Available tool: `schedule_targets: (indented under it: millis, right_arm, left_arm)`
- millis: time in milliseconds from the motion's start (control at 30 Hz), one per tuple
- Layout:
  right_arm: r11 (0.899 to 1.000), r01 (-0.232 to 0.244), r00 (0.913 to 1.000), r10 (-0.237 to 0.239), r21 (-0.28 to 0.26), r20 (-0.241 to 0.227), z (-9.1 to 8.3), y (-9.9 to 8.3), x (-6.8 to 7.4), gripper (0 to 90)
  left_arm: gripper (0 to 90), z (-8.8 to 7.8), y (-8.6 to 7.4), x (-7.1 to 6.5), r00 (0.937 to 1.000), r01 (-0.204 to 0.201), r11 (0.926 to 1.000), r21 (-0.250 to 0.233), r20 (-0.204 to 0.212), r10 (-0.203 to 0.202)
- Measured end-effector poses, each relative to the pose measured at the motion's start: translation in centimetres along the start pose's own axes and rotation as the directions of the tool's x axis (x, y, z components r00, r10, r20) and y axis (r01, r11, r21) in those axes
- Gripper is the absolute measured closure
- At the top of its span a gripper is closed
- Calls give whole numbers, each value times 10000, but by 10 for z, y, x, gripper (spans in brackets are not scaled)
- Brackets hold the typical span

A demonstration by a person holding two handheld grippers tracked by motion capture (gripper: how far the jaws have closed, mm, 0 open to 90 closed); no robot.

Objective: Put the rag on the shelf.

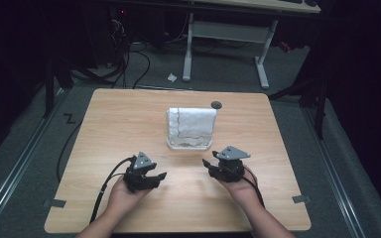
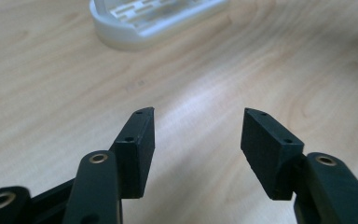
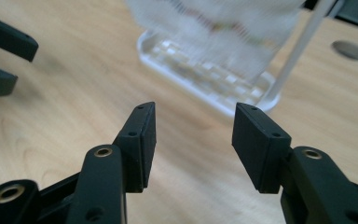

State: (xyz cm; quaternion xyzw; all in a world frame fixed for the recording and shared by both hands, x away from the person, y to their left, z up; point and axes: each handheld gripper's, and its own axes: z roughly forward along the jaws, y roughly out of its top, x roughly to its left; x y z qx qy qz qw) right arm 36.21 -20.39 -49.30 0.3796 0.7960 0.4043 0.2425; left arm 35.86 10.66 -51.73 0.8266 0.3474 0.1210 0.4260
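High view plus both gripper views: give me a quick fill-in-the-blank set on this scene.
1. The white cloth hangs on a white ____ at the middle of the table.
2. The jaws of the left hand-held gripper stand ____, with nothing between them.
3. The right hand-held gripper points toward the base of the ____.
4. The small dark round disc lies on the table ____ the rack, on its far side.

Missing words: rack; open; rack; behind
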Motion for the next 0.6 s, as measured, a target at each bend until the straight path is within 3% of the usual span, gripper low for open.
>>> schedule_targets:
  millis: [133, 167, 200, 233, 267, 300, 333, 433, 533, 600]
  right_arm:
    - [9991, -65, 9997, 74, 424, -216, 0, -23, 19, 469]
    - [9992, -291, 9994, 295, 259, -154, -4, -34, 24, 476]
    - [9990, -431, 9989, 432, 77, -163, -8, -48, 29, 527]
    - [9981, -43, 9990, 70, 615, -438, -14, -51, 35, 463]
    - [9981, -43, 9990, 70, 615, -438, -14, -51, 35, 463]
    - [9987, 464, 9988, -468, 220, 174, -20, -52, 34, 487]
    - [9987, 464, 9988, -468, 220, 174, -20, -52, 34, 487]
    - [9985, -489, 9987, 491, 244, -94, -16, -53, 24, 474]
    - [9991, -379, 9993, 378, 191, 59, -16, -54, 20, 471]
    - [9983, -550, 9985, 550, 184, -28, -18, -56, 17, 471]
  left_arm:
    - [450, -12, -33, -7, 9990, 387, 9988, -311, 228, -380]
    - [481, -13, -35, -9, 9987, 463, 9988, 142, 185, -466]
    - [442, -15, -34, -9, 9977, 553, 9980, 307, 366, -564]
    - [423, -19, -34, -9, 9972, 525, 9986, 50, 529, -527]
    - [423, -21, -35, -8, 9971, 517, 9985, -169, 569, -507]
    - [426, -21, -34, -7, 9970, 593, 9981, -190, 507, -583]
    - [426, -20, -33, -5, 9964, 681, 9975, -179, 519, -671]
    - [421, -16, -31, -5, 9964, 685, 9973, -274, 515, -670]
    - [418, -14, -34, -5, 9923, 974, 9950, -228, 793, -953]
    - [418, -12, -35, -5, 9938, 881, 9961, -97, 684, -872]
